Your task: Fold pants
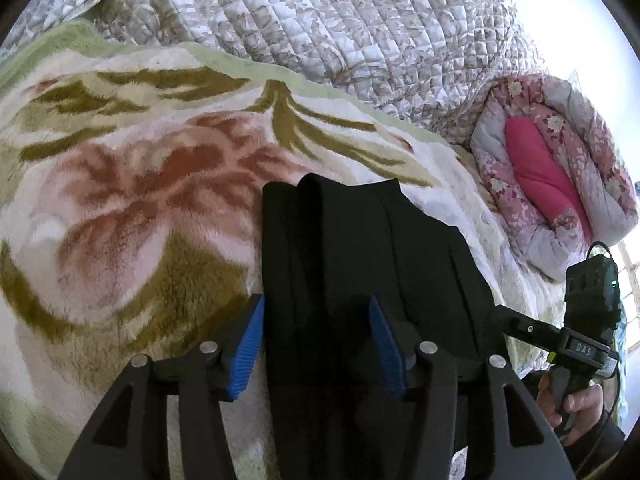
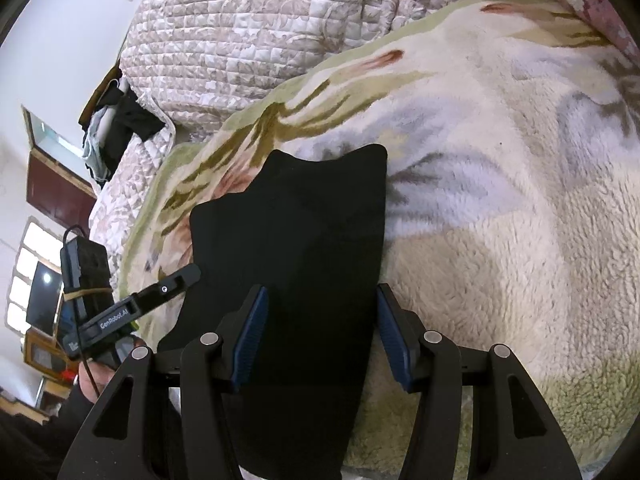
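Left wrist view: the left tongs (image 1: 316, 344) stand released, blue pads apart, over the near end of the black pants (image 1: 360, 248), which lie folded lengthwise on the plush floral blanket (image 1: 132, 184). Bare blanket spreads leftward; the quilted cover (image 1: 320, 24) bounds the far edge.

Right wrist view: the right tongs (image 2: 322, 334) stand released astride the pants (image 2: 304, 240); open blanket (image 2: 500, 200) stretches right.
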Motion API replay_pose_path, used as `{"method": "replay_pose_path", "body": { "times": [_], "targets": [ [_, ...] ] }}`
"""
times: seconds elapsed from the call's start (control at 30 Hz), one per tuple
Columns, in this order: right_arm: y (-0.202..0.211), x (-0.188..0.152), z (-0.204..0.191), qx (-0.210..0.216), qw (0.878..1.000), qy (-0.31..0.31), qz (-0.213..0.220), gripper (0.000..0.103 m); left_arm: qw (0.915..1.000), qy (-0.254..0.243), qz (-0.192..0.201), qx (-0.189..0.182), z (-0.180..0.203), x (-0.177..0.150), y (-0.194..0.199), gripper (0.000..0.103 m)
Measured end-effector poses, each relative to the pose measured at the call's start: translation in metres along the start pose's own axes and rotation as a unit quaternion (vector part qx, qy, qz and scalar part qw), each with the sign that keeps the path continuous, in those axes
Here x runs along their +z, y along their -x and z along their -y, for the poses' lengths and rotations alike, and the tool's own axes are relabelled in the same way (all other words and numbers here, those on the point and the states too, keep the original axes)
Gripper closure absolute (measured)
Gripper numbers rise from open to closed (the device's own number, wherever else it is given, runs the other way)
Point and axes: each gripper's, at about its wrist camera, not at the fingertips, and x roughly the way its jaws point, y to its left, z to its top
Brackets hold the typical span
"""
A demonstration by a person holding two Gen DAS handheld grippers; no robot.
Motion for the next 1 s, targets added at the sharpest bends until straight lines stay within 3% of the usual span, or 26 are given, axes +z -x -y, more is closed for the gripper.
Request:
{"method": "replay_pose_path", "body": {
  "times": [0.33,0.5,0.57,0.63,0.73,1.0],
  "targets": [
    [0.003,-0.018,-0.005,0.019,1.0,-0.008,-0.013,0.048,1.0,-0.005,0.001,-0.001,0.007,-0.029,0.015,0.047],
    [-0.008,-0.005,-0.011,0.009,1.0,-0.003,-0.014,0.049,0.9998,-0.019,-0.004,0.01,0.013,-0.017,0.005,0.044],
    [-0.009,-0.003,-0.013,0.004,1.0,-0.002,-0.013,0.051,0.9996,-0.022,-0.003,0.015,0.015,-0.014,0.002,0.044],
    [-0.007,-0.003,-0.012,-0.006,1.0,-0.003,-0.011,0.063,0.9995,-0.025,-0.005,0.021,0.017,-0.012,0.0,0.044],
    [-0.002,-0.004,-0.011,-0.009,1.0,-0.008,-0.004,0.073,0.9988,-0.037,-0.003,0.031,0.022,-0.014,0.003,0.052],
    [-0.004,-0.002,-0.013,-0.025,1.0,-0.005,-0.006,0.079,0.9971,-0.053,0.005,0.054,0.03,-0.012,0.012,0.069]
  ]
}}
